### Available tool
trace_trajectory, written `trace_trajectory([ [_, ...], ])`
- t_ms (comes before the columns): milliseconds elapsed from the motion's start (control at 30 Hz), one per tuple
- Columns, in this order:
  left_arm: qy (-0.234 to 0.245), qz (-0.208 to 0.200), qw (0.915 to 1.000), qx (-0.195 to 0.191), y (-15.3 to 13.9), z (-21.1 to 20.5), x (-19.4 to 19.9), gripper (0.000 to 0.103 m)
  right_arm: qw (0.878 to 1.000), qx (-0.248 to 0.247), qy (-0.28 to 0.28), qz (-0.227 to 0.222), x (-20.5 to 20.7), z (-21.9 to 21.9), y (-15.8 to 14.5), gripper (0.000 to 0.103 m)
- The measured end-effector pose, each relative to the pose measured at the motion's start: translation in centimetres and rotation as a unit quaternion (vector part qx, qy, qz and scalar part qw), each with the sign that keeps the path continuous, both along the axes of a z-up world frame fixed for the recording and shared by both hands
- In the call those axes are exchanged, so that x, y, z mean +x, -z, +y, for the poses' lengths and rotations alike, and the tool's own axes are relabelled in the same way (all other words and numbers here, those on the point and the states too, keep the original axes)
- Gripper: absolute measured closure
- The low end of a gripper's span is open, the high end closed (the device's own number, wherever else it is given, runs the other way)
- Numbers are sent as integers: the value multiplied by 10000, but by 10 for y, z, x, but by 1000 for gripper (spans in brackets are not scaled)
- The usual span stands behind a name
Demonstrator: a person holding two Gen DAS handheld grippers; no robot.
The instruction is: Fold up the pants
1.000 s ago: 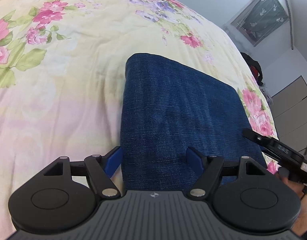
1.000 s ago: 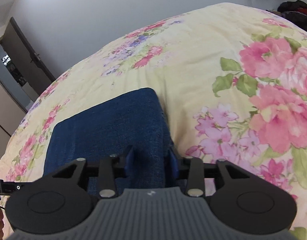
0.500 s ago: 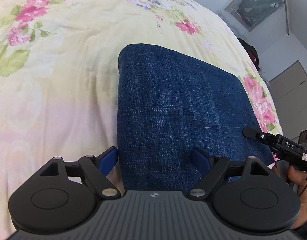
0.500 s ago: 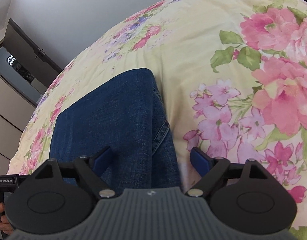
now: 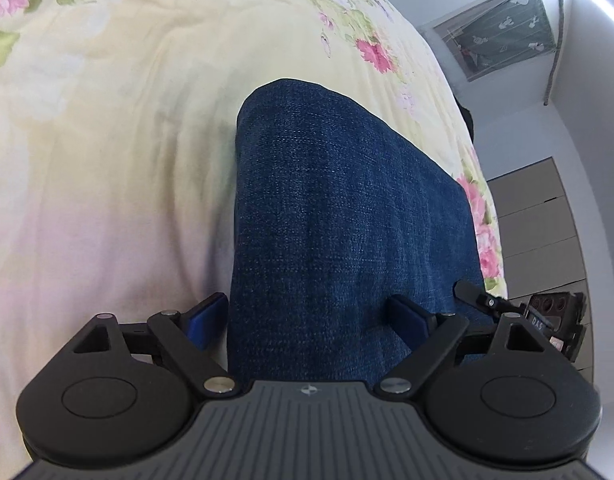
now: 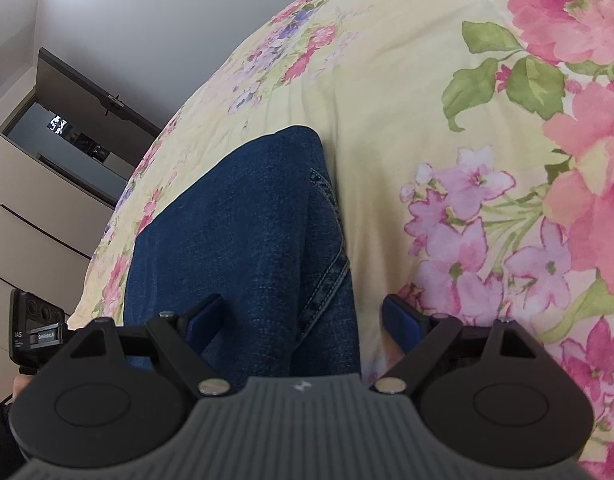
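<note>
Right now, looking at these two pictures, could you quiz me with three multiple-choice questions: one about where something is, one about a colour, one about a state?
1. Where do the folded pants lie?
A. on the flowered bedspread
B. on a wooden floor
C. in a drawer

2. What colour are the pants?
A. white
B. dark blue
C. red

3. How do the right tongs stand?
A. clamped on the pants
B. shut on nothing
C. open, pads clear of the cloth

Answers: 1 A, the floral cover surrounds the denim on all sides; 2 B, it is dark blue denim in both views; 3 C, the blue pads stand wide apart, gripping nothing.
</note>
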State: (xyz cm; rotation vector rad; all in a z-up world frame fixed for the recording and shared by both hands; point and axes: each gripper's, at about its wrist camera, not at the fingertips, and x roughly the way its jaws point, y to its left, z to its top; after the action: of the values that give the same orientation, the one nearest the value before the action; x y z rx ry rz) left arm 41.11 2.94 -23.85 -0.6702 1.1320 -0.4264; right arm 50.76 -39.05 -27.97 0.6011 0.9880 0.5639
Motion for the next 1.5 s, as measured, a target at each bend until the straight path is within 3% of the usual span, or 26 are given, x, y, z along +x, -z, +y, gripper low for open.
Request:
trace_trajectory([
  [33, -33, -9, 10000, -65, 2, 0, 0, 0, 10000, -21, -38, -28, -1, 2, -1, 22],
  [67, -33, -73, 9999, -112, 1, -1, -1, 5, 10000, 12, -84, -30, -2, 4, -1, 30],
  [100, -5, -156, 9998, -85, -1, -3, -3, 15, 9998, 140, -139, 38, -1, 6, -1, 38],
  [200, -8, -216, 9997, 90, -5, -6, -8, 27, 9999, 86, -133, 47, -1, 8, -4, 47],
  [300, -189, -56, 9993, -303, -11, 9, -11, 52, 9992, 363, 4, 168, -4, 1, -6, 59],
  [367, -230, -74, 9977, -628, -21, 16, -17, 60, 9961, 831, 106, 280, -12, -10, -16, 82],
  [467, -46, -109, 9976, -683, -34, 13, -32, 60, 9965, 828, -22, 131, -36, -14, -39, 84],
  [567, -125, 364, 9969, -690, -21, 14, -41, 60, 9964, 788, -41, 313, -50, -11, -37, 84],
  [600, -199, 502, 9967, -613, -14, 14, -42, 56, 9966, 728, -48, 379, -52, -10, -33, 84],
  [633, -300, 557, 9972, -409, -7, 14, -42, 45, 9969, 645, 11, 446, -52, -7, -27, 81],
  [700, -336, 490, 9982, 89, -4, 9, -42, 24, 9990, 243, 118, 343, -55, 0, -21, 67],
  [733, -332, 412, 9984, 196, -6, 7, -43, 22, 9996, 48, 133, 226, -58, 2, -22, 55],
  [867, -279, -88, 9941, 1046, -39, -3, -63, 23, 9989, -364, 253, -172, -81, 0, -42, 52],
  [967, -307, -717, 9821, 1716, -59, -12, -94, 22, 9961, -598, 437, -473, -107, -5, -53, 52],
  [1067, -241, -1444, 9644, 2202, -71, -30, -130, 22, 9837, -1153, 651, -1213, -141, -3, -73, 52],
  [1100, -194, -1642, 9593, 2290, -72, -36, -139, 22, 9779, -1314, 627, -1498, -152, 0, -79, 54],
  [1167, -108, -1983, 9505, 2391, -76, -55, -149, 23, 9619, -1705, 452, -2088, -171, 11, -87, 81],
  [1233, -36, -2316, 9419, 2432, -81, -71, -155, 23, 9375, -2182, 187, -2703, -187, 27, -93, 94],
  [1300, 115, -2485, 9349, 2533, -81, -80, -160, 23, 9108, -2680, -123, -3138, -199, 45, -95, 98],
  [1367, 256, -2170, 9345, 2812, -70, -88, -154, 23, 8929, -3380, -352, -2954, -206, 57, -87, 99],
  [1400, 276, -1953, 9380, 2851, -60, -86, -152, 17, 8957, -3500, -331, -2723, -207, 55, -81, 99],
  [1433, 230, -1805, 9454, 2704, -51, -80, -154, 16, 9060, -3483, -280, -2390, -207, 49, -74, 99],
  [1500, 49, -1671, 9550, 2451, -45, -68, -161, 16, 9186, -3480, -175, -1862, -205, 36, -65, 98],
])
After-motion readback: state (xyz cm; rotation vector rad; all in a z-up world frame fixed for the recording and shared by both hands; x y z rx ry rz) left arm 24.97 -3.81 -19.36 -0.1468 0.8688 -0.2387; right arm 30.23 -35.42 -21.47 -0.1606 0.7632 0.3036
